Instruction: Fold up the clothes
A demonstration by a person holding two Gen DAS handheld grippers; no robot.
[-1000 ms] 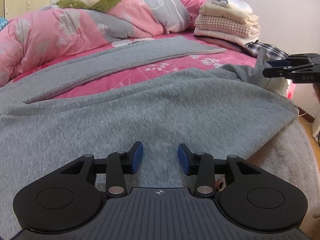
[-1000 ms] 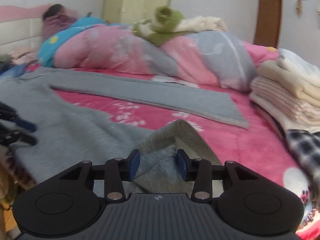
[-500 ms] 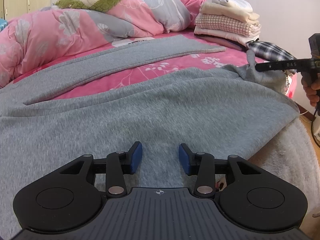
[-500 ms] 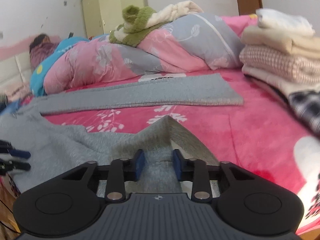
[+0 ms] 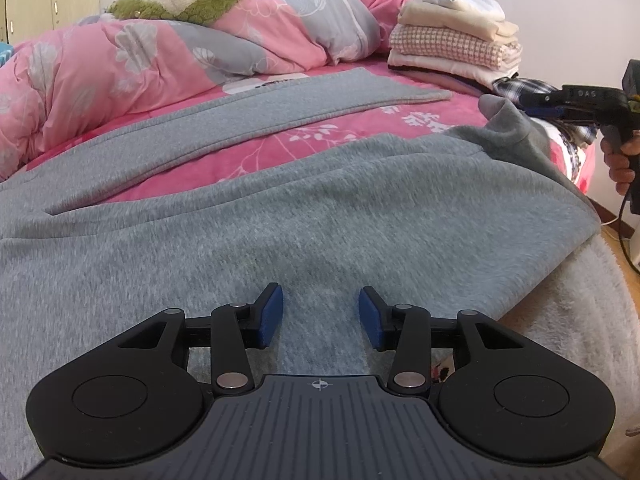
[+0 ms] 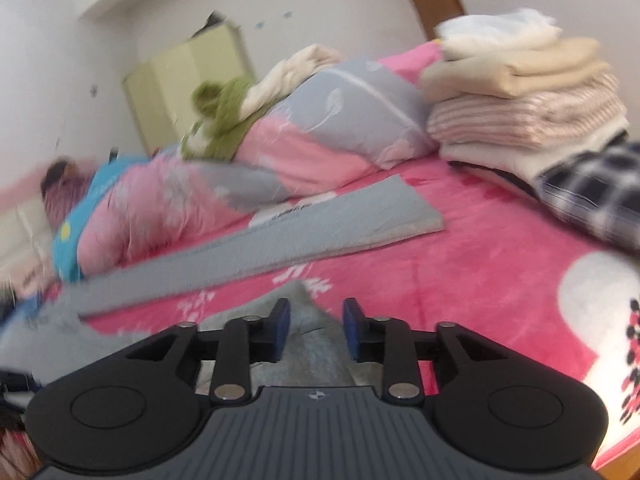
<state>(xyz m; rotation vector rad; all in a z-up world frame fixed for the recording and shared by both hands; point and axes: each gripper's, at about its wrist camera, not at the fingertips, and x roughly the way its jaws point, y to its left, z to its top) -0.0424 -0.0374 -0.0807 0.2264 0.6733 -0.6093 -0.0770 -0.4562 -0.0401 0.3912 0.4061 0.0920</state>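
A grey fleece garment [image 5: 320, 200] lies spread over the pink bed, with one long leg [image 5: 280, 108] stretched out farther back. My left gripper [image 5: 320, 316] stands open just over the garment's near part, nothing pinched between its blue pads. At the right, a person's hand [image 5: 620, 160] holds my right gripper [image 5: 536, 106] beside the garment's raised corner [image 5: 500, 116]. In the blurred right wrist view that grey corner [image 6: 304, 312] peaks between the right gripper's [image 6: 316, 324] pads. Its jaws are opening and the pads do not press on the cloth.
A stack of folded clothes [image 5: 452, 44] and a plaid cloth [image 5: 520, 86] sit at the bed's far right. A pink and grey quilt [image 5: 160, 60] is heaped along the back. A white fleece blanket [image 5: 580, 320] hangs over the near right edge. A wardrobe [image 6: 188, 80] stands behind.
The right gripper moved off to the right and rolled, pinched the grey corner half a second ago, and has now widened its jaws. The left gripper stayed put.
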